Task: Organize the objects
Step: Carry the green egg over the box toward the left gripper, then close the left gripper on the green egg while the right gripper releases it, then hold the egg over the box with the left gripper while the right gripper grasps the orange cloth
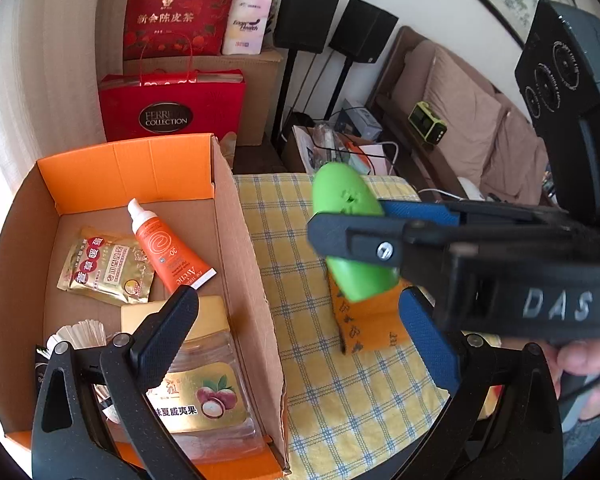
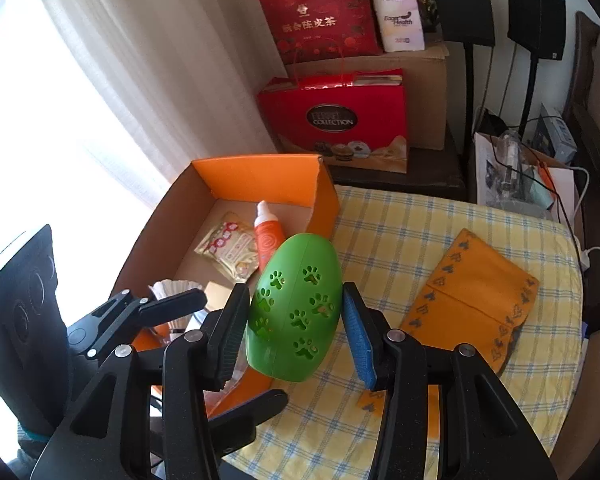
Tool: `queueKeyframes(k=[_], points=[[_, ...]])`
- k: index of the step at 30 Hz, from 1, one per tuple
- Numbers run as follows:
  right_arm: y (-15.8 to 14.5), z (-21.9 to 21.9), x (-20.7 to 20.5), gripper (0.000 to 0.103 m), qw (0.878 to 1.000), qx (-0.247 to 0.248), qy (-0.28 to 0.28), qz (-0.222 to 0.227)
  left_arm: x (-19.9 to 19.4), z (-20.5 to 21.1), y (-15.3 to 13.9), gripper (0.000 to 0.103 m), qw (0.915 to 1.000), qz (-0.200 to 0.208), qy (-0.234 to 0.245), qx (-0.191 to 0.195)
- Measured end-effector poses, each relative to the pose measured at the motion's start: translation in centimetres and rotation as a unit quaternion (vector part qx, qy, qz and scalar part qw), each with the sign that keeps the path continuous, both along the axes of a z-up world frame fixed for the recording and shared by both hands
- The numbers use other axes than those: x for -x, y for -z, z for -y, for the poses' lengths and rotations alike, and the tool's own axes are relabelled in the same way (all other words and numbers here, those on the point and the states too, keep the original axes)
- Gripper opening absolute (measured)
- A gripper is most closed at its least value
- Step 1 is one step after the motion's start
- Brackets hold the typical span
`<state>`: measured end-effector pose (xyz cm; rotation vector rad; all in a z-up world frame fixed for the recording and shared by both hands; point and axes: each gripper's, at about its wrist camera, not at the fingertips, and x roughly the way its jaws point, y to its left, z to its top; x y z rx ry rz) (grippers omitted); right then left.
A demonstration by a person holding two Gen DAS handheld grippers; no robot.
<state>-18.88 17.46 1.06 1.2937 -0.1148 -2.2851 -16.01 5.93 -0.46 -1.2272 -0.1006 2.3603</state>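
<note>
My right gripper is shut on a green egg-shaped case with paw-print holes and holds it above the yellow checked cloth, just right of the open cardboard box. In the left wrist view the green case hangs in the right gripper over the cloth. My left gripper is open and empty, its left finger over the box. In the box lie an orange tube, a gold sachet, a clear jar with a gold label and white paper cups.
An orange printed cloth pouch lies on the yellow checked tablecloth. Red gift bags and a brown carton stand behind the box. Speaker stands, cables and clutter are at the back right.
</note>
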Motion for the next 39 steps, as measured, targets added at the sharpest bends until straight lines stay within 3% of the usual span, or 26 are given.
queueKeyframes(k=[2,5,12,17,20,23,27,36,39], points=[[0.2,0.6,-0.1,0.047,1.0,0.007,-0.008,0.005,0.1,0.1,0.0,0.098,1.0,-0.005,-0.005,0.002],[0.5,1.4,-0.3,0.047,1.0,0.015,-0.019,0.014,0.3,0.4,0.1,0.086,0.9999,-0.005,-0.009,-0.008],[1.0,2.5,-0.5,0.047,0.999,0.025,-0.031,0.023,1.3,1.5,1.3,0.037,0.9979,0.039,-0.006,-0.052],[0.8,3.2,-0.5,0.046,0.999,0.023,-0.036,0.019,1.2,2.0,1.6,0.035,0.9972,0.039,-0.012,-0.063],[0.6,3.2,-0.4,0.047,0.998,0.032,-0.041,0.022,1.2,2.2,1.4,0.026,0.9976,0.034,-0.011,-0.06],[0.0,2.2,-0.3,0.06,0.999,0.042,-0.027,0.015,1.2,2.9,1.2,0.025,0.9975,0.029,-0.017,-0.063],[-0.7,0.3,0.1,0.06,0.999,0.053,-0.008,0.007,1.5,3.7,1.2,0.023,0.9972,0.025,-0.025,-0.066],[0.9,-3.8,0.3,0.06,0.999,0.033,0.027,0.008,2.1,6.5,1.5,0.023,0.9958,0.023,-0.053,-0.07],[1.9,-5.6,0.3,0.06,0.999,0.0,0.045,0.001,2.0,7.2,1.3,0.023,0.9957,0.018,-0.059,-0.069]])
